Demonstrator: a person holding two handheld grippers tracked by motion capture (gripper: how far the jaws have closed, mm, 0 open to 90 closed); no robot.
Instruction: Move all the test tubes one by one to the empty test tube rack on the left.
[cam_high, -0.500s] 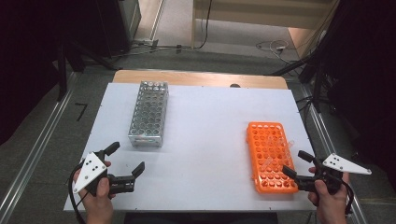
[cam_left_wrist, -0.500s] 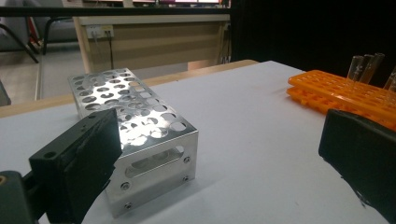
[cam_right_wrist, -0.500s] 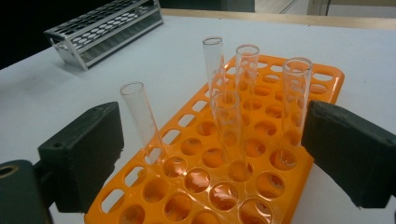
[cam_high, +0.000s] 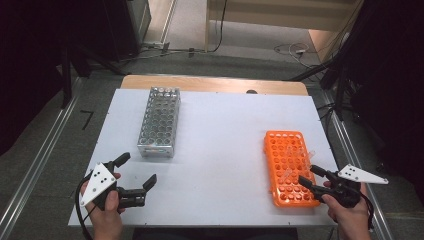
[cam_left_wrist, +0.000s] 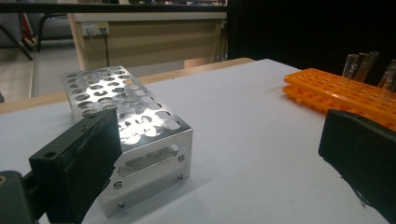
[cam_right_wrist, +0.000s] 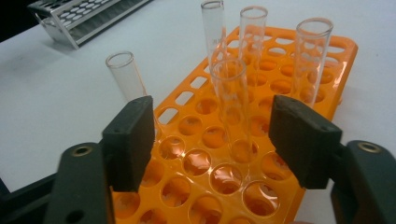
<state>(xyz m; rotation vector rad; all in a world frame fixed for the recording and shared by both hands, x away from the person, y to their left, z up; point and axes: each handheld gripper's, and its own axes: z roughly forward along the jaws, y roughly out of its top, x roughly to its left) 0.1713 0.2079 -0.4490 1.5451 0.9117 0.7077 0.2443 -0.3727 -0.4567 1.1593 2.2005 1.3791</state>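
An orange tube rack (cam_high: 290, 167) lies at the right of the white table and holds several clear glass tubes (cam_high: 300, 152). My right gripper (cam_high: 308, 175) is open at the rack's near right corner. In the right gripper view its jaws (cam_right_wrist: 215, 140) stand on either side of one upright tube (cam_right_wrist: 231, 107) without touching it; other tubes stand behind it in the orange rack (cam_right_wrist: 289, 84). My left gripper (cam_high: 136, 170) is open and holds nothing, just in front of the silver metal rack (cam_high: 159, 122). Between its wide jaws (cam_left_wrist: 219, 158) the metal rack (cam_left_wrist: 126, 126) appears with bare holes.
The white table top (cam_high: 225, 145) sits on a wooden board with dark floor around it. From the left gripper, the orange rack (cam_left_wrist: 341, 95) with its tubes (cam_left_wrist: 362, 65) is far right. The metal rack (cam_right_wrist: 79, 14) is at the right gripper view's upper left.
My right gripper has edged slightly towards the orange rack. The left gripper and both racks have stayed put.
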